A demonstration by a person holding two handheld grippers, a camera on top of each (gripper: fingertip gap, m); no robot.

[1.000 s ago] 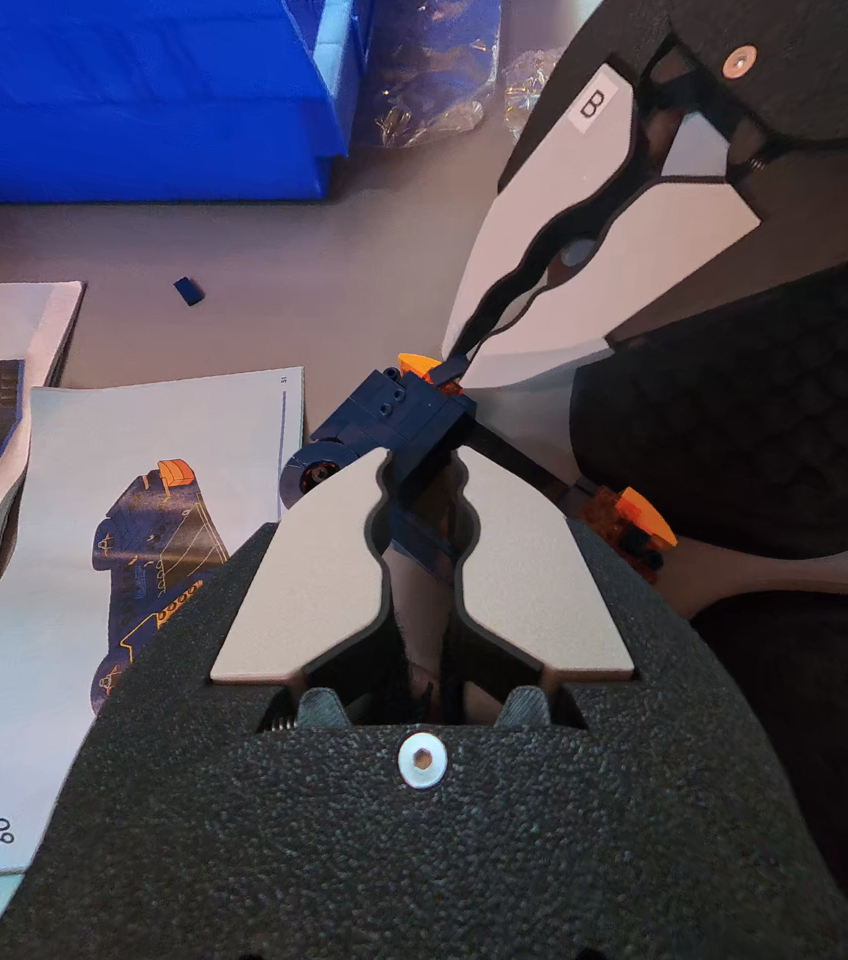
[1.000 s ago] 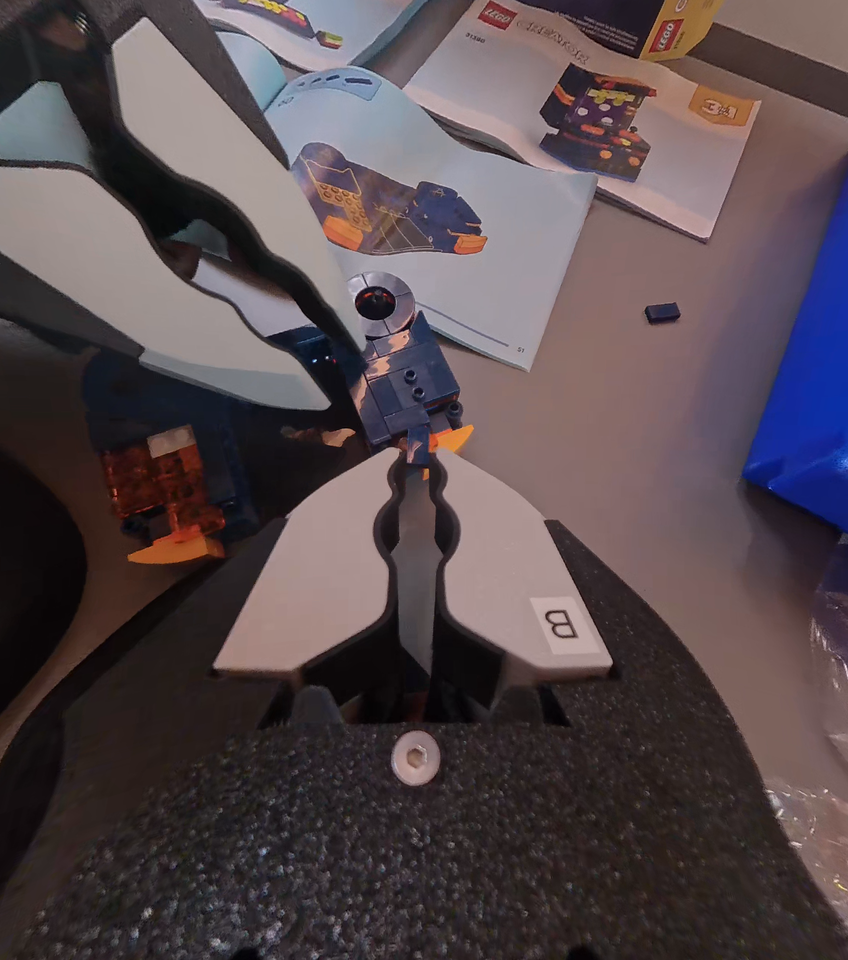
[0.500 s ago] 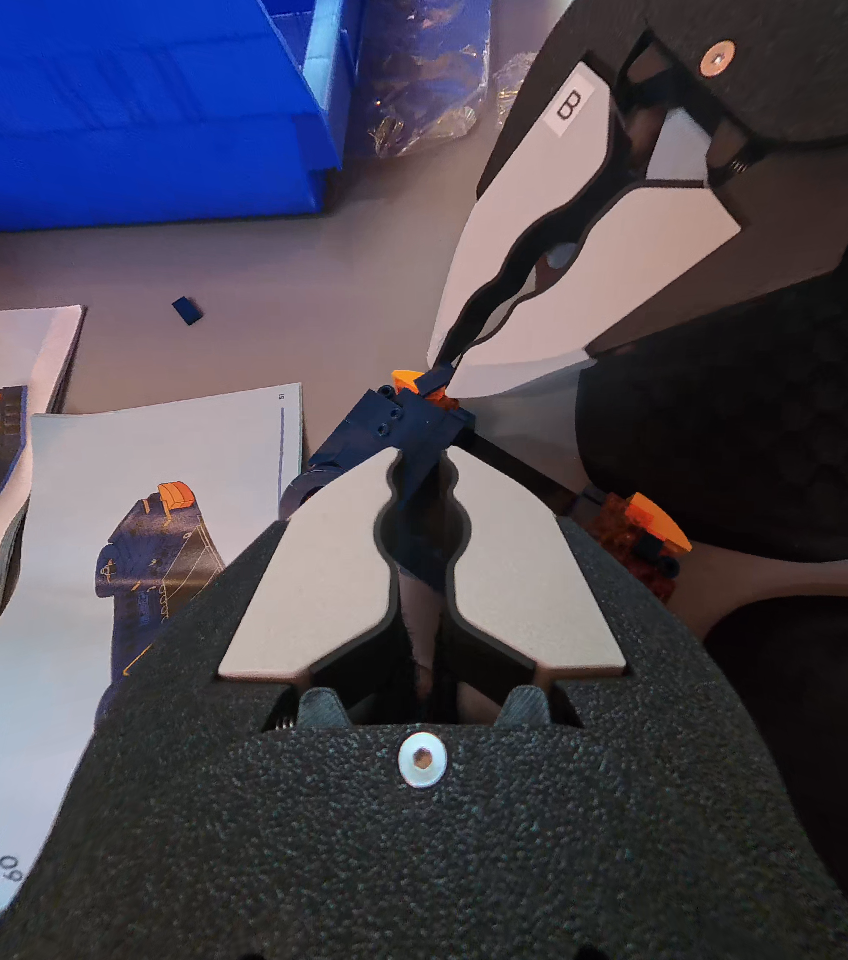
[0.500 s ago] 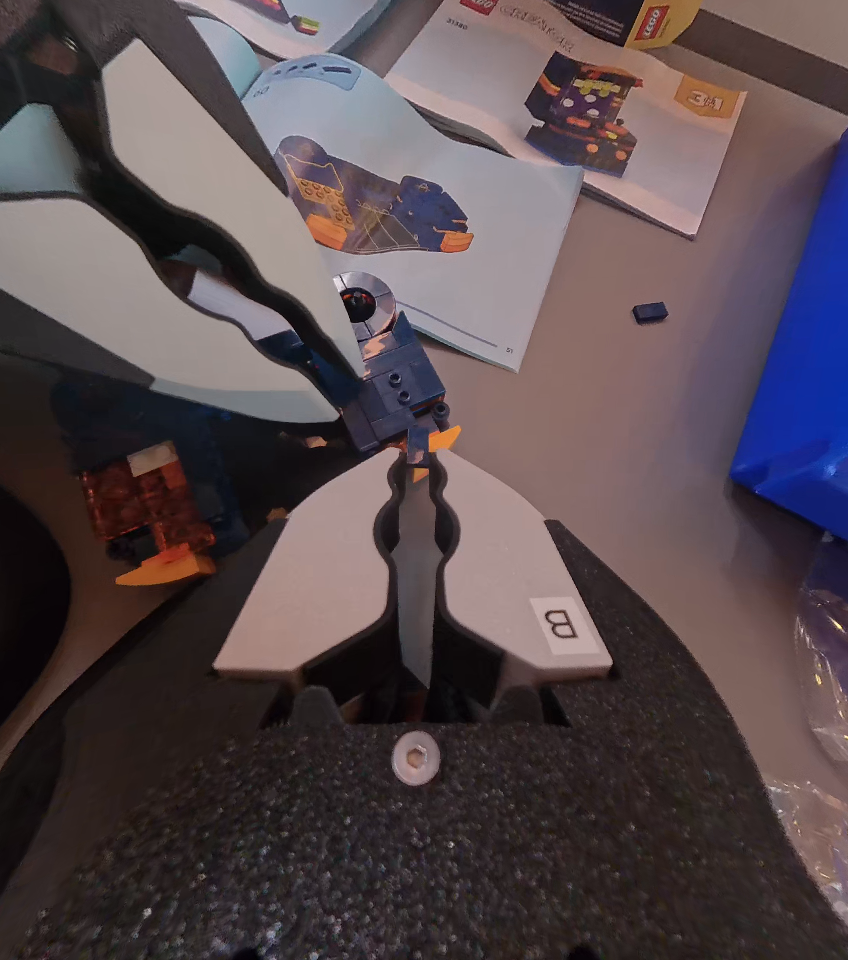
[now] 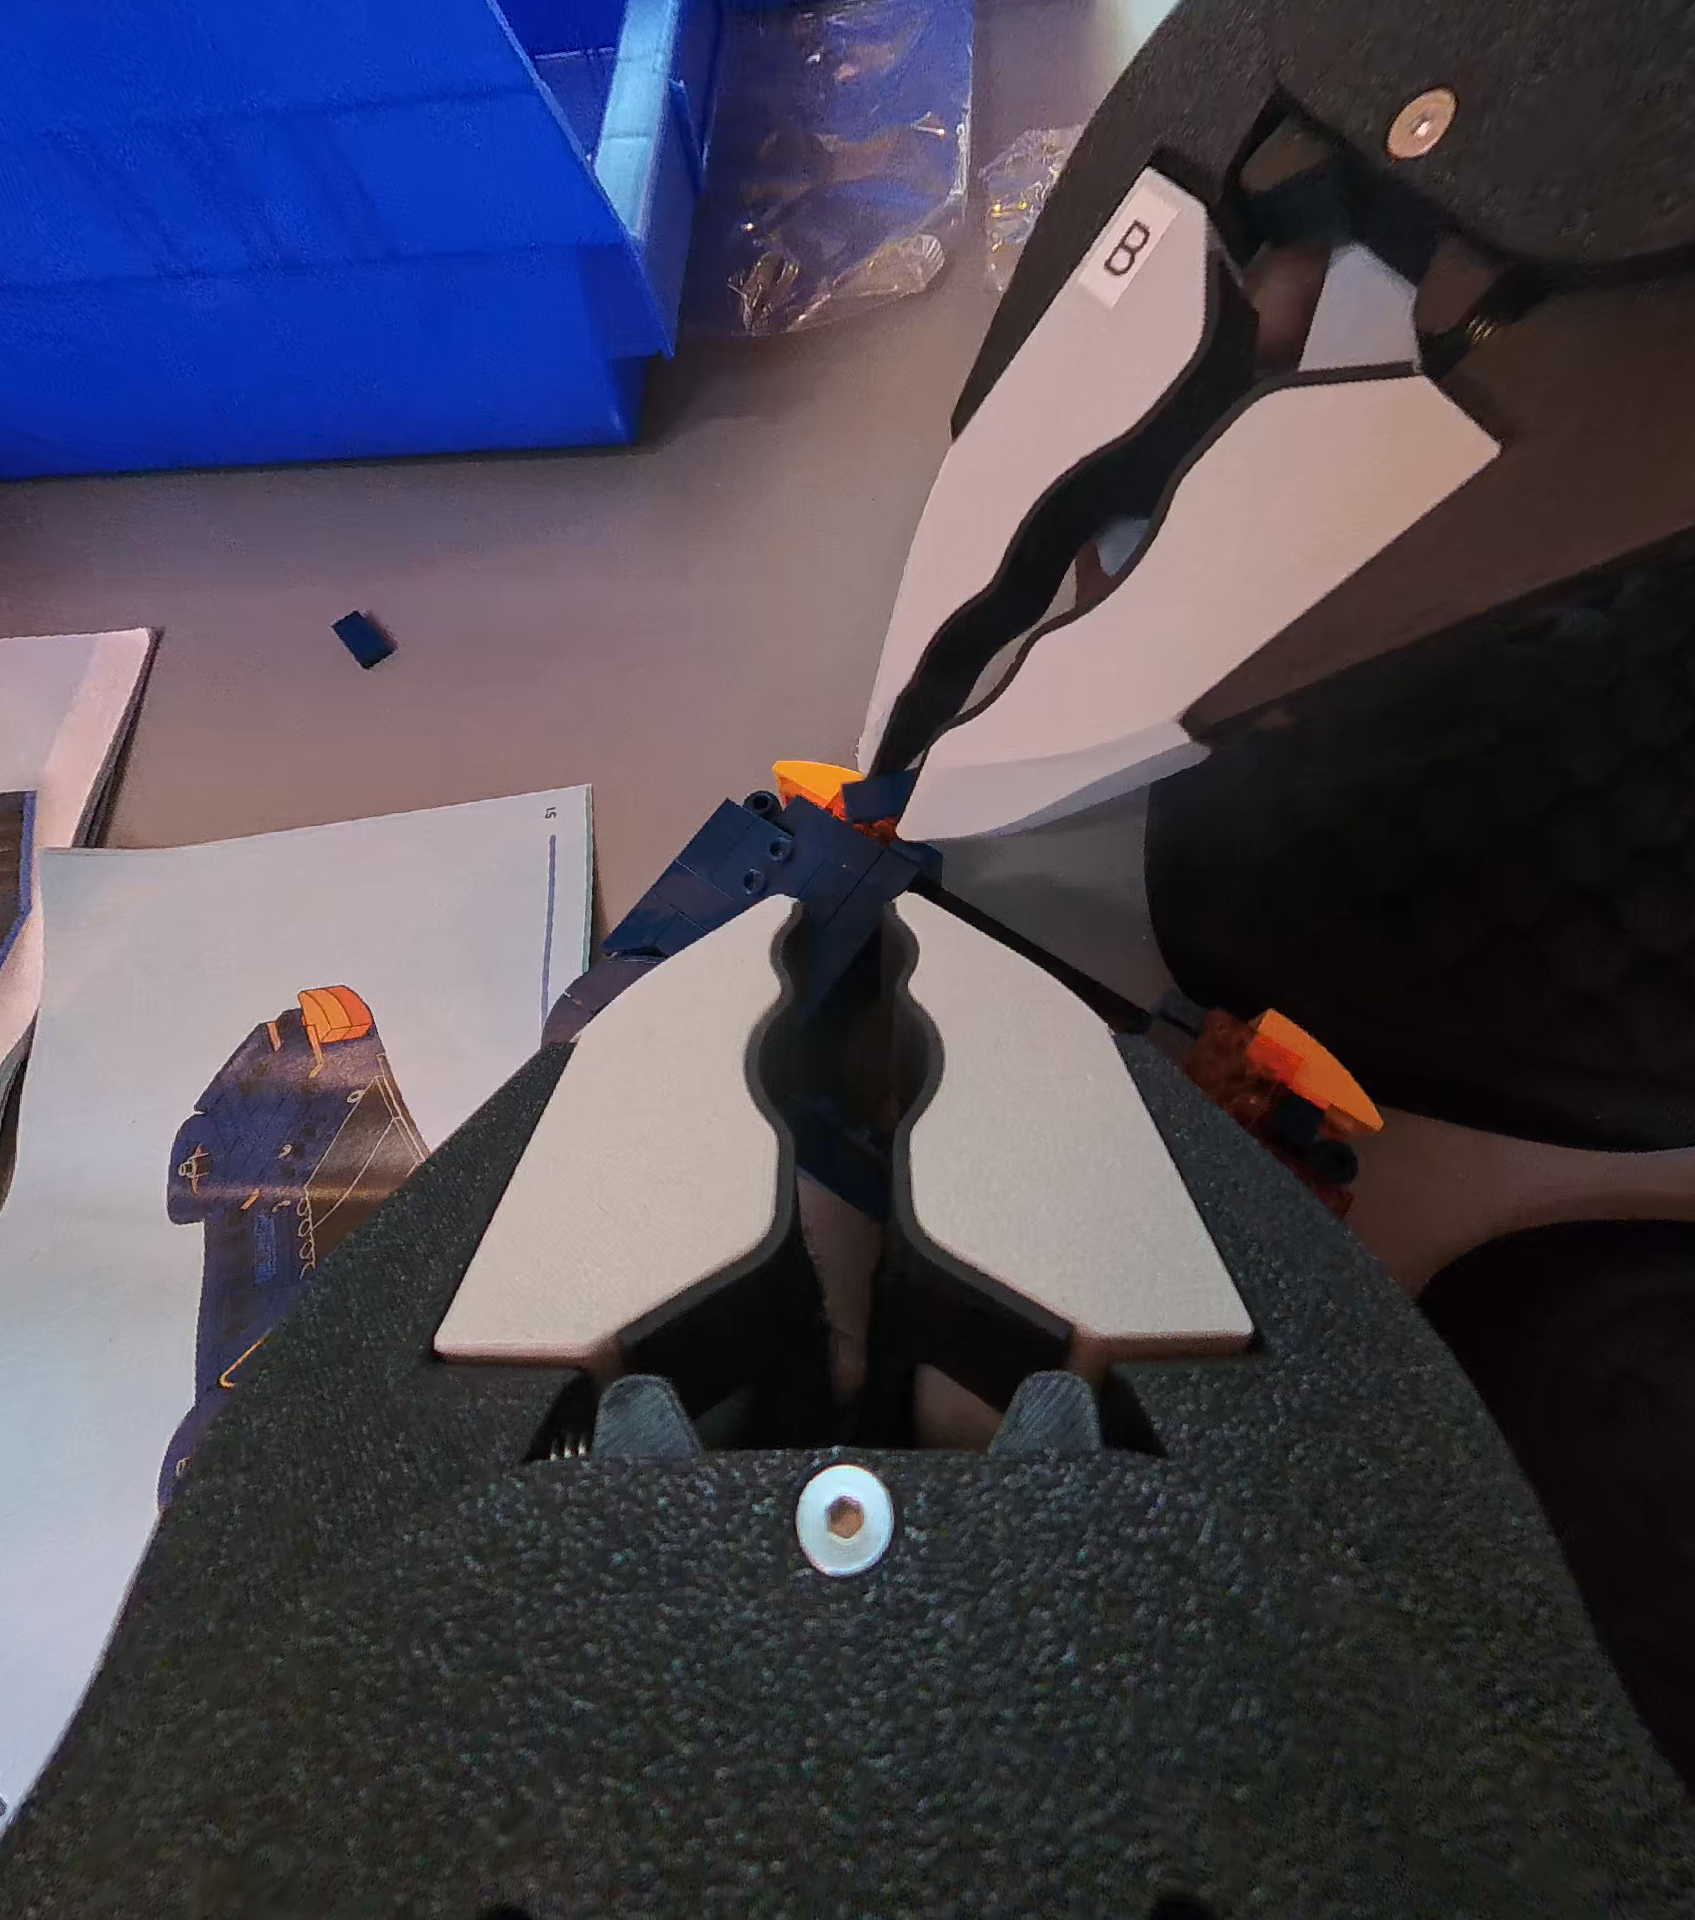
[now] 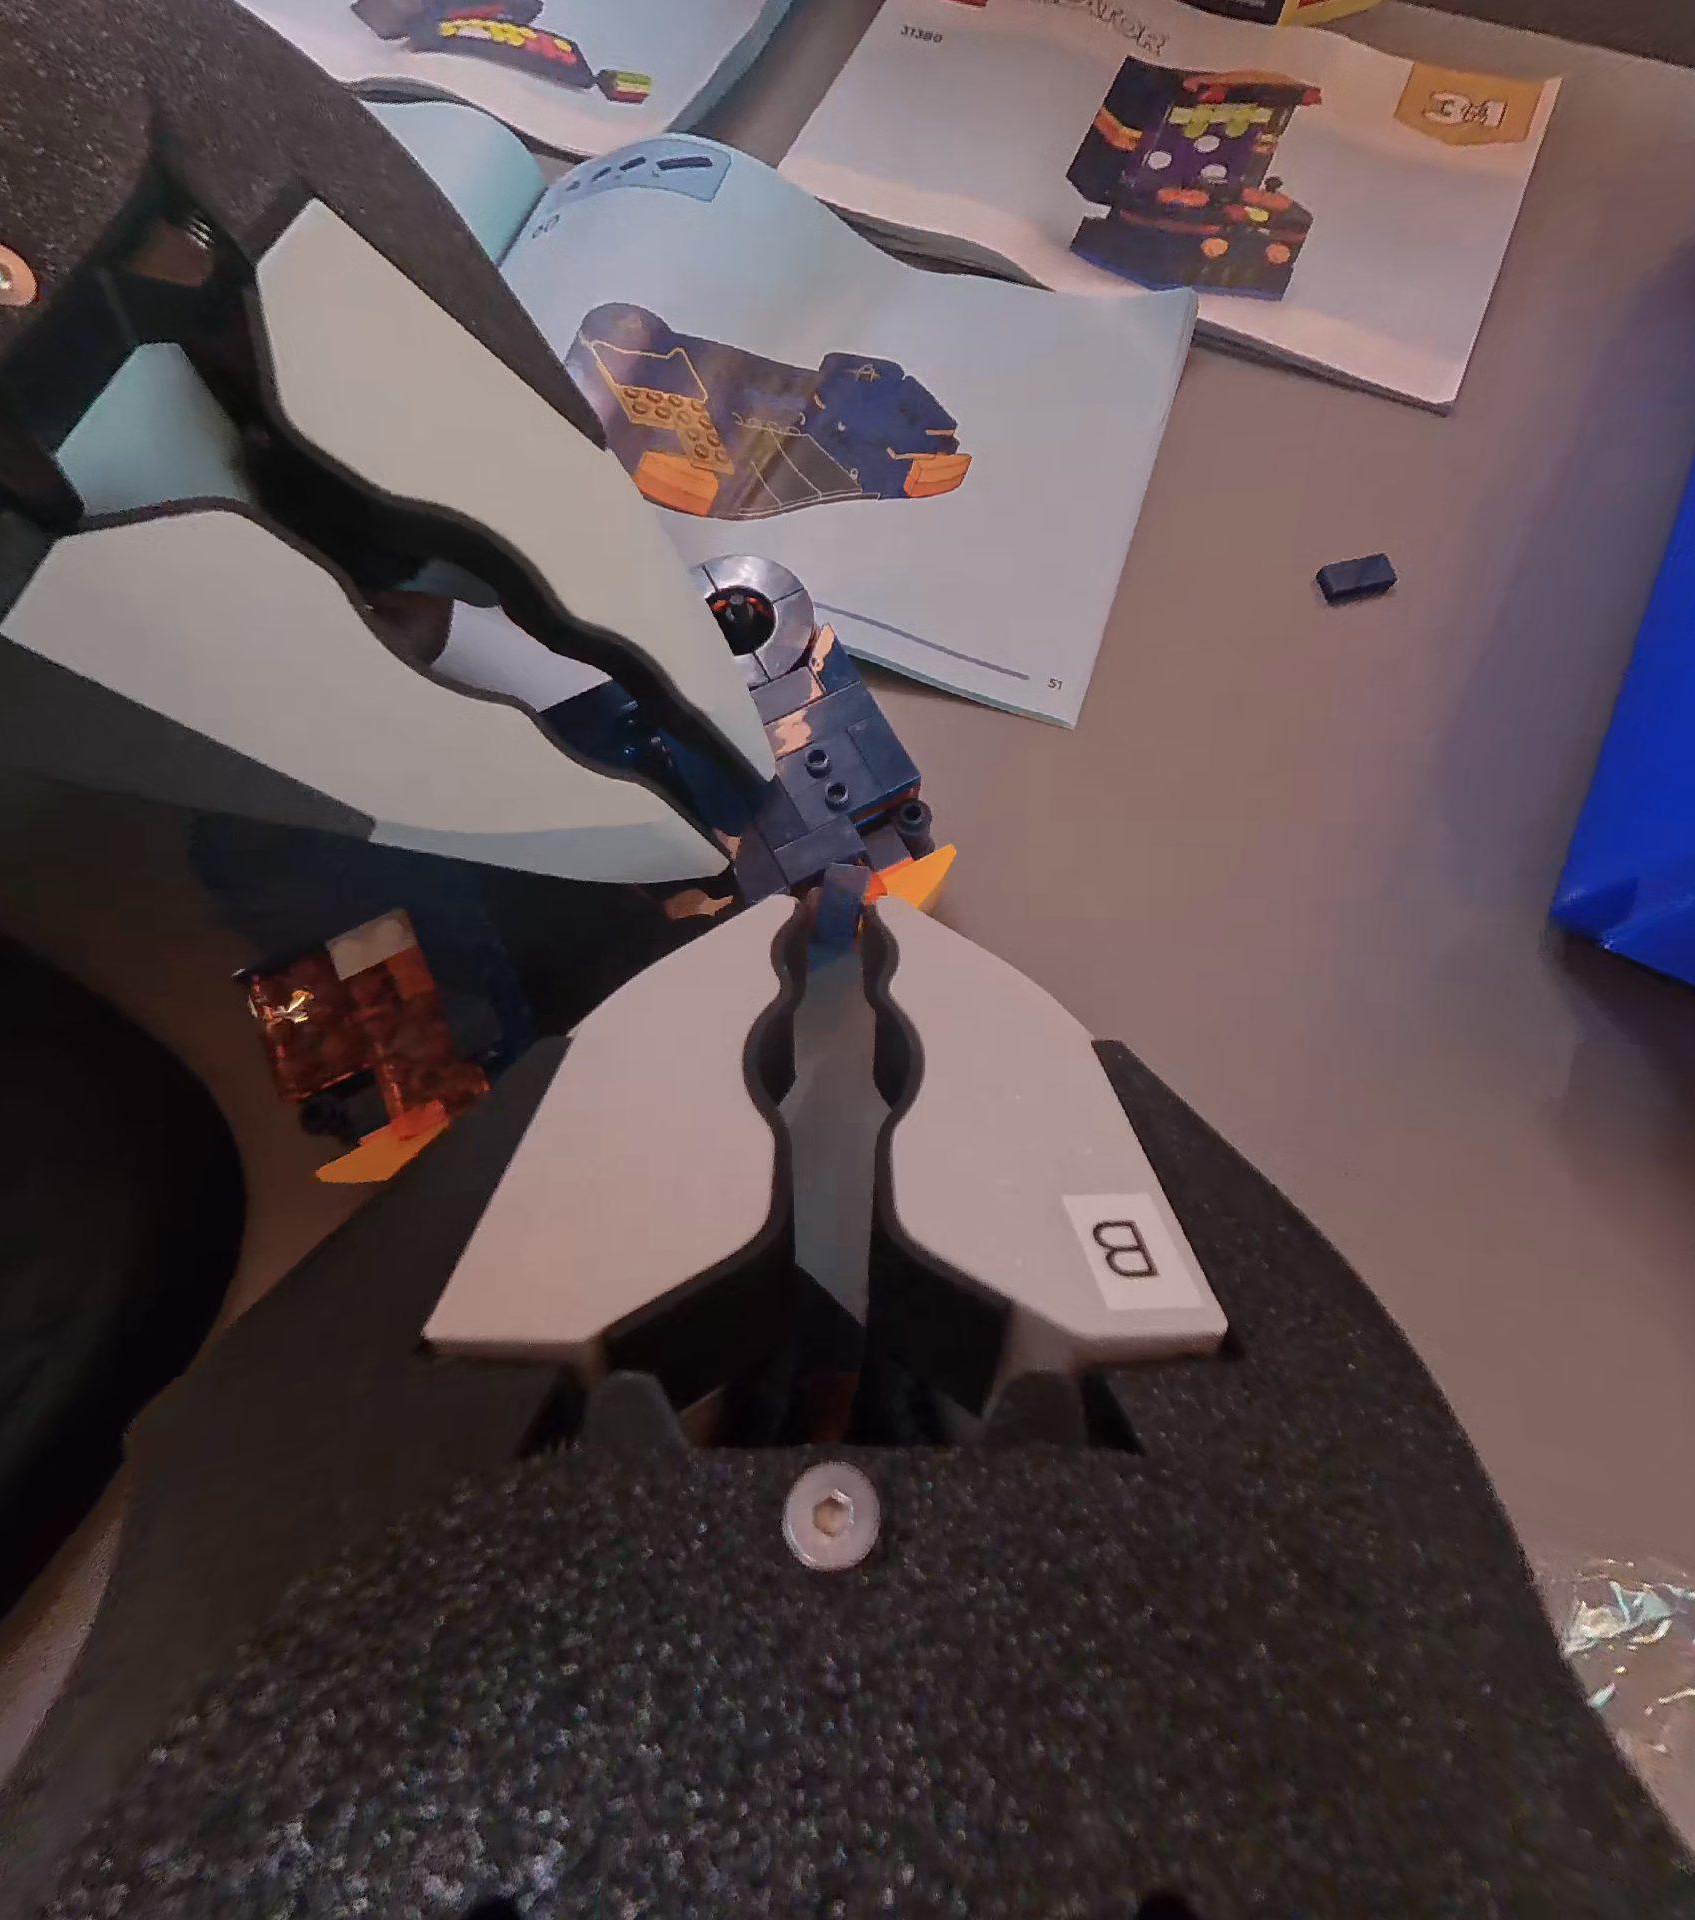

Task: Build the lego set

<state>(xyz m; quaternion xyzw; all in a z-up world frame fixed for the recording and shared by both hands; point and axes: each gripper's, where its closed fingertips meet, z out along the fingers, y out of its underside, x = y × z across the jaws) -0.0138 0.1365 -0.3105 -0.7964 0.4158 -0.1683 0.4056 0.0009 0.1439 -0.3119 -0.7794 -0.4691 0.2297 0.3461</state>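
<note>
Left gripper is clamped on the dark blue lego model, centre of the left wrist frame, model sticking out past the fingertips toward the upper left. Right gripper is closed on a small dark blue piece, mid-frame in the right wrist view, piece touching the model's near end just beside an orange wedge. In the left wrist view the right gripper comes in from the upper right, tips meeting the model at the same orange wedge. Model's round grey end sits over the open instruction booklet, upper centre of the right wrist frame. Second sub-build, translucent orange with an orange wedge, lies on the table at left of centre, apart from both grippers. Loose dark blue tile on the grey table at right; blue bin upper left in the left wrist view.
</note>
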